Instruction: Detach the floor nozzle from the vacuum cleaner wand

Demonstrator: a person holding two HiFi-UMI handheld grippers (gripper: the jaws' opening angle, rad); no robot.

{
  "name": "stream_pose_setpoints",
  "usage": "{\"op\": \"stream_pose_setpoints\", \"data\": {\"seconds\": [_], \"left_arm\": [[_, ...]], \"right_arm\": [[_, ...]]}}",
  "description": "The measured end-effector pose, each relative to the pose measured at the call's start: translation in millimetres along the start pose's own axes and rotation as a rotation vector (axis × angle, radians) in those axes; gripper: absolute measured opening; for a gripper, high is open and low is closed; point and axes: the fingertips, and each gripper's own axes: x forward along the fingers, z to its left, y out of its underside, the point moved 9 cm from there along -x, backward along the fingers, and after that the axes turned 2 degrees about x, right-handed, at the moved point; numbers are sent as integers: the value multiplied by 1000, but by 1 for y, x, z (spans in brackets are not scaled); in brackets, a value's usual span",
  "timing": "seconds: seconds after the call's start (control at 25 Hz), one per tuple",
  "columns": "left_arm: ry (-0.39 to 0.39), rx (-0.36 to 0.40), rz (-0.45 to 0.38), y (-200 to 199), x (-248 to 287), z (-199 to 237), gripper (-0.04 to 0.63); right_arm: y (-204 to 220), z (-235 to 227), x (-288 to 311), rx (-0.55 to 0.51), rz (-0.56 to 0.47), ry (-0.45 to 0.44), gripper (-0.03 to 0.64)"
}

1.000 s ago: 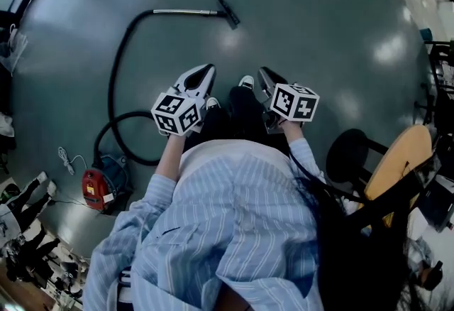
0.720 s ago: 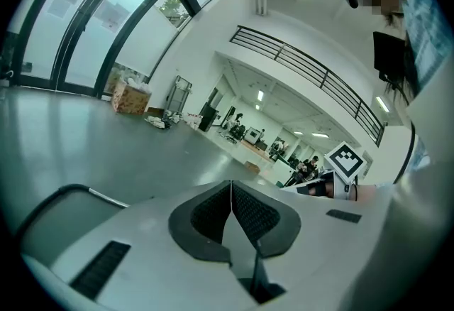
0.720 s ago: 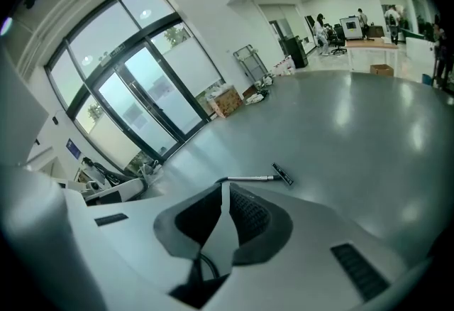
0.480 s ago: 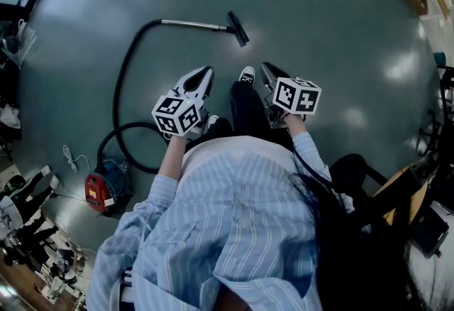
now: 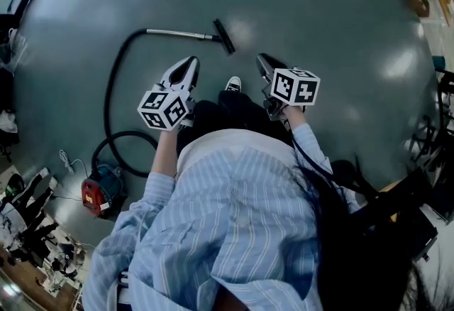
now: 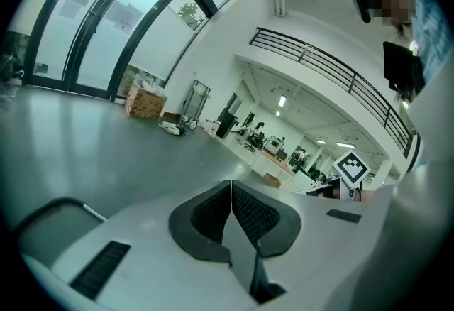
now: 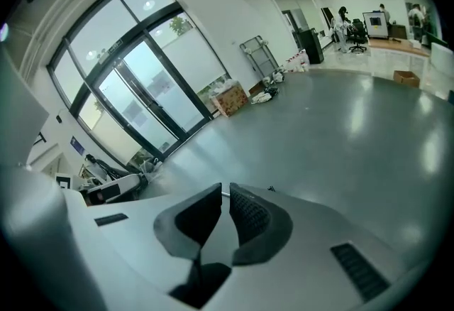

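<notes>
Now, head view: floor nozzle (image 5: 224, 36) flat on the floor, still joined to the wand (image 5: 181, 34); wand's long axis across the frame, running left from the nozzle into the hose (image 5: 112, 100), which curls back to the red vacuum body (image 5: 98, 189). Nozzle ahead of both tools and apart from them, roughly between left gripper (image 5: 191, 61) and right gripper (image 5: 261, 58). Left one on the wand's side, right one on the nozzle's free side; neither clearly nearer. Judged: approach only, nothing reached yet. Likely split is left for the wand, right for the nozzle. Left gripper view: left gripper (image 6: 231, 192) with jaws pressed together, nothing between, pointing over bare floor. Right gripper view: right gripper (image 7: 225, 197) with jaws closed to a thin slit, likewise empty.
</notes>
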Motion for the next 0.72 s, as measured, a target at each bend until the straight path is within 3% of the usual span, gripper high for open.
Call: {"op": "stream_pose_setpoints", "data": {"seconds": [0.4,0.72], "left_arm": [[-29,22,59,-15,19,5,6],[47,78,101,-29,39,10,6]], "right_arm": [[-12,-20,23,92,2,-28,38],[-12,-29,21,176,-58,29,38]]}}
